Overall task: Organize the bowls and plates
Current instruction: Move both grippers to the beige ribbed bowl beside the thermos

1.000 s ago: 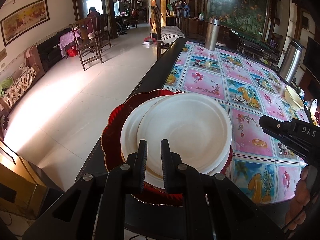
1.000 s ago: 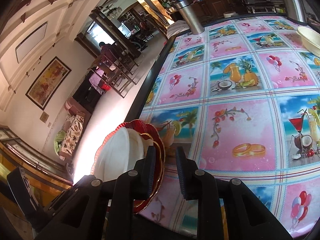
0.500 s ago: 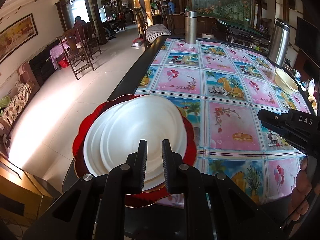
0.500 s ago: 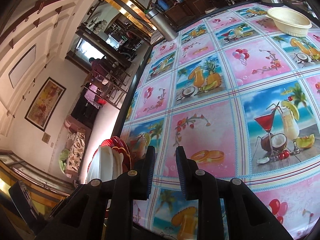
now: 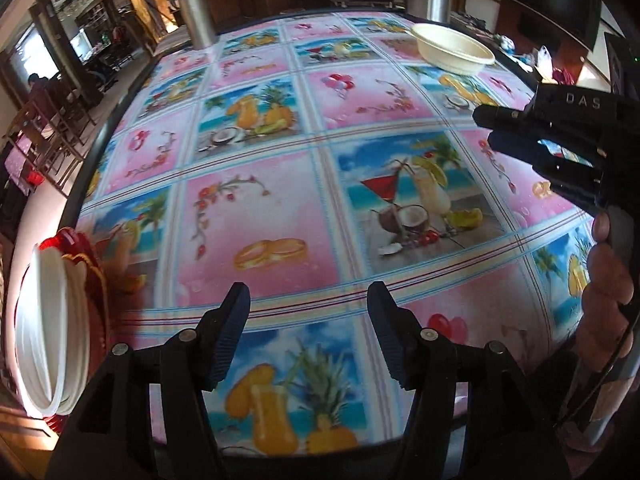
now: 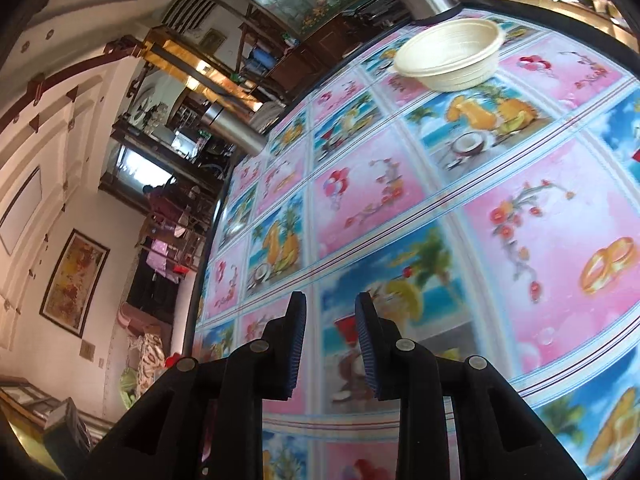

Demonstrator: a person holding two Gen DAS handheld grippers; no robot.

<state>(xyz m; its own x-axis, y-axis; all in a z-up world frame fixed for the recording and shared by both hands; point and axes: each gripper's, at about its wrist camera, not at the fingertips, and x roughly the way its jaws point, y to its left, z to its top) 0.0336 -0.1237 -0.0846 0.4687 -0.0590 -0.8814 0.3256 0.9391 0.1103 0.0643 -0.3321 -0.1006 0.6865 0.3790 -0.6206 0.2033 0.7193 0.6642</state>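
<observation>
The left hand-held gripper (image 5: 308,308) hangs over the bench (image 5: 280,184) with its jaws wide apart and empty. From it, stacked white plates (image 5: 44,320) sit far left at the bench edge, and a cream bowl (image 5: 452,50) lies far ahead.

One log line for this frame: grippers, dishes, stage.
left gripper: open, empty | right gripper: open, empty | white plates on red scalloped plate: table's left edge | cream plastic bowl: far side, untouched

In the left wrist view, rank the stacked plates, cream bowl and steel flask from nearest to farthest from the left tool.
1. Stack of white plates on the red plate, near left table edge.
2. Cream plastic bowl, far right.
3. Steel flask, far left end.
</observation>
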